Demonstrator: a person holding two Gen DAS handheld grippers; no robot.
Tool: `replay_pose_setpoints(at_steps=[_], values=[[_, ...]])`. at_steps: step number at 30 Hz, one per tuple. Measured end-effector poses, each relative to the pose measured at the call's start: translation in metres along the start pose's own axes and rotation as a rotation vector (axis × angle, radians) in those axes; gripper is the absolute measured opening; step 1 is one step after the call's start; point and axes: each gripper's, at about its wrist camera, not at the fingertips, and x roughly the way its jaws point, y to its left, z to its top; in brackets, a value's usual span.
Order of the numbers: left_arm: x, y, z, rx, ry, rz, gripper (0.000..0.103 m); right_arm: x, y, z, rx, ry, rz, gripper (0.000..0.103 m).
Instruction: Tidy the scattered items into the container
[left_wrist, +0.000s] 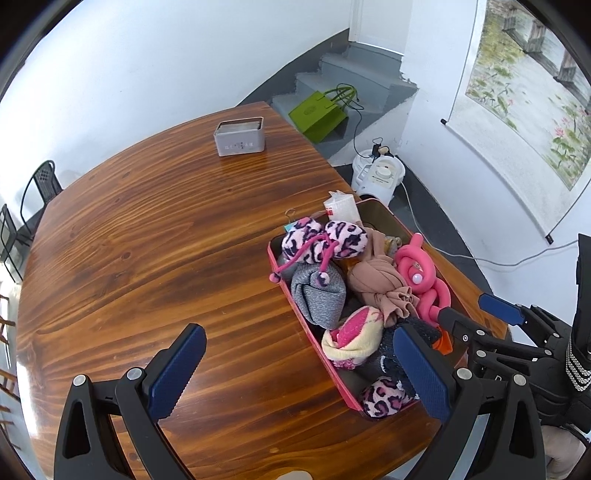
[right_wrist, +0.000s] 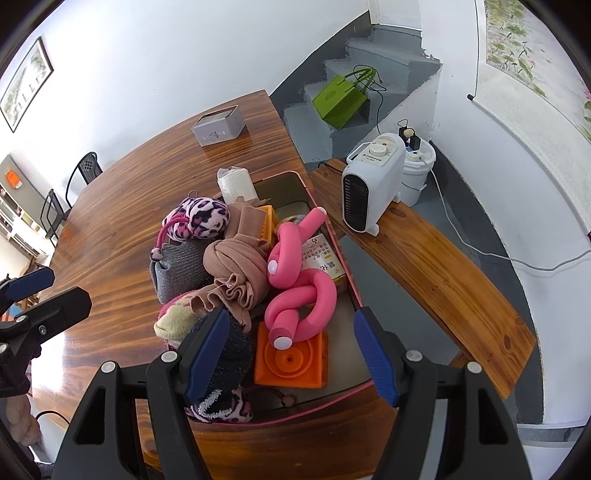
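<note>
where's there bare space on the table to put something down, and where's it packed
The wooden table is bare between the grey tin at the far end and the left gripper, all along the left of the pink container. Inside, only its far right corner shows bare floor. The rest is heaped with socks and the pink foam tube.

Grey tin, green bag, heater

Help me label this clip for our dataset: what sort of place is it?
Most likely a room in a home, perhaps a dining area: a large varnished wooden table, grey concrete stairs in the corner, a hanging scroll painting of lotus flowers, and a small white electric fan heater on a wooden bench.
</note>
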Motion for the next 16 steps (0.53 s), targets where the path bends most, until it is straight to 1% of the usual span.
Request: replay_pose_setpoints(at_steps=[10, 16], values=[[0.0057, -0.008, 0.0021, 0.021, 0.016, -0.014, 0.103, -0.0029, -0.0041, -0.0018, 0.004, 0.001, -0.008, 0.074], [0.0104, -0.0058, 0.0006, 0.016, 0.021, -0.025, 0.103, -0.0031, -0.006, -0.003, 0.009, 0.003, -0.009, 0.074]])
